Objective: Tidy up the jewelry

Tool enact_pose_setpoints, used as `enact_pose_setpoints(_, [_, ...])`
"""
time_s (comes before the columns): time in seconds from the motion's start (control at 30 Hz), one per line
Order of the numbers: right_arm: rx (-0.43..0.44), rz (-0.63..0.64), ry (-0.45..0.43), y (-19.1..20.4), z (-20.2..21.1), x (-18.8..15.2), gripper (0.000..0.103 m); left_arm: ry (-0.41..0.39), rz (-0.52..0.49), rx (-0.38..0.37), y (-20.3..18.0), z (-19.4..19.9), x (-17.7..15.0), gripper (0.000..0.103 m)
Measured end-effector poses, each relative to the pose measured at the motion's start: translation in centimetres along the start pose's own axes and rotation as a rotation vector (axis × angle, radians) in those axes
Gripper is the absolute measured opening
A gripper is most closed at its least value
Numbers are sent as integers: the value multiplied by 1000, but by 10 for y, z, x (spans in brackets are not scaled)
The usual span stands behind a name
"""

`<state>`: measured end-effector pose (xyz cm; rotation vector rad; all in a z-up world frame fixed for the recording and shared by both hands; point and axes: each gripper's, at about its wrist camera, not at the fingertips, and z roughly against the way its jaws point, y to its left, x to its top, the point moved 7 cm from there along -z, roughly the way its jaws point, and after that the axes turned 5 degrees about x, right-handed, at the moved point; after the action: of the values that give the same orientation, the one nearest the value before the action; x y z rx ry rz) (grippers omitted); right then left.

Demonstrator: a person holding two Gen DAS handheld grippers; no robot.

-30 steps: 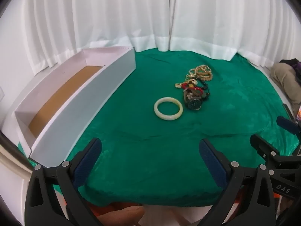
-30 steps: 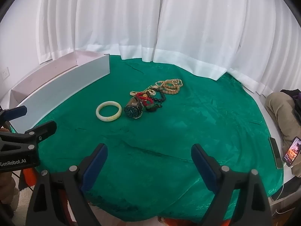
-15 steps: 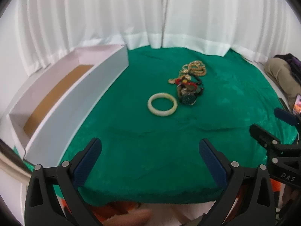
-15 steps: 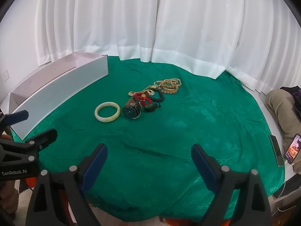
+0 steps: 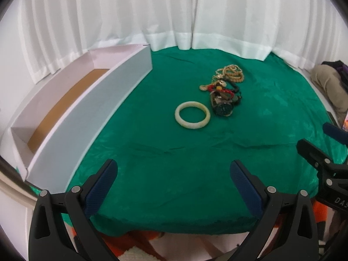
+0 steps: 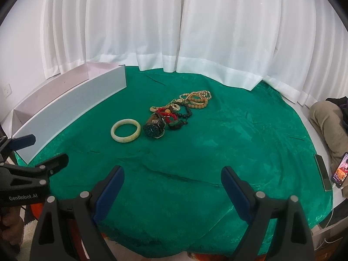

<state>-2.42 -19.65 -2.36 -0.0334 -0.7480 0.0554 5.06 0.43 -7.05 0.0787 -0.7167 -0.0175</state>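
Note:
A pale jade bangle (image 5: 192, 117) (image 6: 125, 130) lies flat on the green cloth (image 5: 174, 156) (image 6: 217, 143). Just right of it sits a dark watch (image 5: 223, 108) (image 6: 154, 128), then a pile of red, dark and gold bead strings (image 5: 226, 82) (image 6: 184, 106) running away from me. A long white box (image 5: 71, 108) (image 6: 65, 108) with a brown floor stands along the left edge. My left gripper (image 5: 173, 175) is open over the cloth's near edge, well short of the bangle. My right gripper (image 6: 173, 179) is open too, with nothing between its fingers.
White curtains (image 6: 174, 32) hang behind the table. At the right edge a person's leg (image 6: 326, 119) rests beside a lit phone (image 6: 339, 170) and a second phone (image 6: 322, 171). Each gripper shows at the side of the other's view.
The left gripper has shifted a little, so the bangle and box sit slightly differently in its view. The right gripper has edged forward. Nothing on the cloth moved.

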Motion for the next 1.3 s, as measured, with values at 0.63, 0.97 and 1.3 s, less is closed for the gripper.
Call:
enact_pose_setpoints(0.63, [17,-38,-6,-12,-3,0,92,10,-24,18,-13,-9,3,103])
enact_pose_setpoints(0.97, [12,-35,-7,-12,-5,2,92,2,-19,11,-10,-8,3,103])
enact_pose_setpoints(1.3, [19,-32,9,-12,-10,-1,92,43,14,10,-2,-21,4,103])
